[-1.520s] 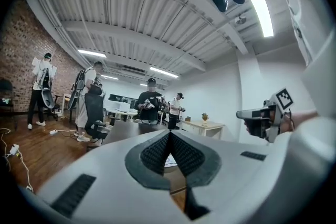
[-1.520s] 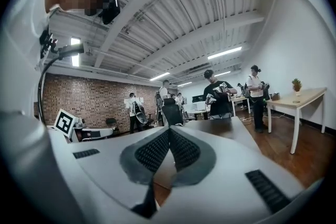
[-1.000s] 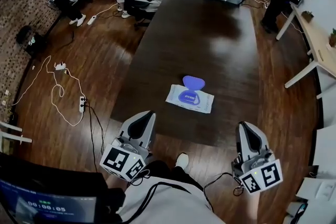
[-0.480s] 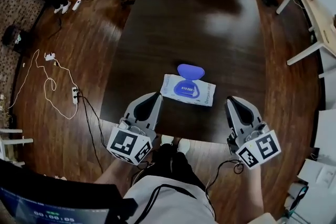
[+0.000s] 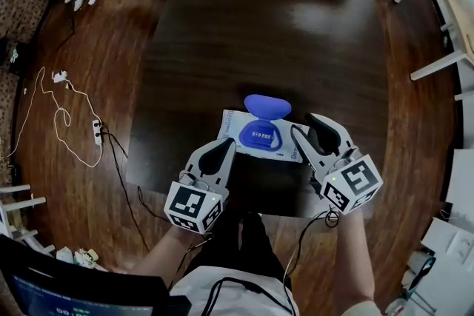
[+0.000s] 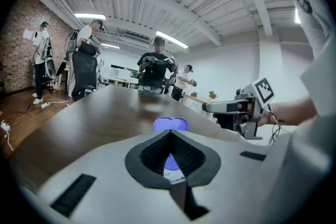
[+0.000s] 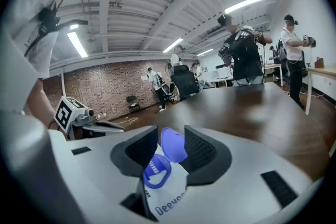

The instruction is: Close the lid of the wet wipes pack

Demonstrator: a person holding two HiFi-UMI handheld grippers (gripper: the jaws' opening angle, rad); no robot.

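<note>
The white wet wipes pack (image 5: 255, 146) lies flat near the table's front edge. Its blue lid (image 5: 267, 106) is flipped open on the far side, above the blue oval opening (image 5: 258, 136). My left gripper (image 5: 225, 149) hovers at the pack's near left corner, jaws together and empty. My right gripper (image 5: 312, 129) is at the pack's right end; its jaws are opening with nothing gripped. In the right gripper view the lid (image 7: 173, 145) and pack (image 7: 169, 198) show through the gap of the right gripper (image 7: 171, 136). In the left gripper view the lid (image 6: 170, 124) shows past the left gripper (image 6: 169, 134).
The pack rests on a long dark wooden table (image 5: 274, 26), on a wood floor. Cables and a power strip (image 5: 96, 131) lie on the floor at left. Several people and an office chair (image 6: 84, 73) stand beyond the table's far end.
Both grippers have come down and forward from in front of the table to the pack's near side. The right jaws, shut before, have parted. The pack has not moved.
</note>
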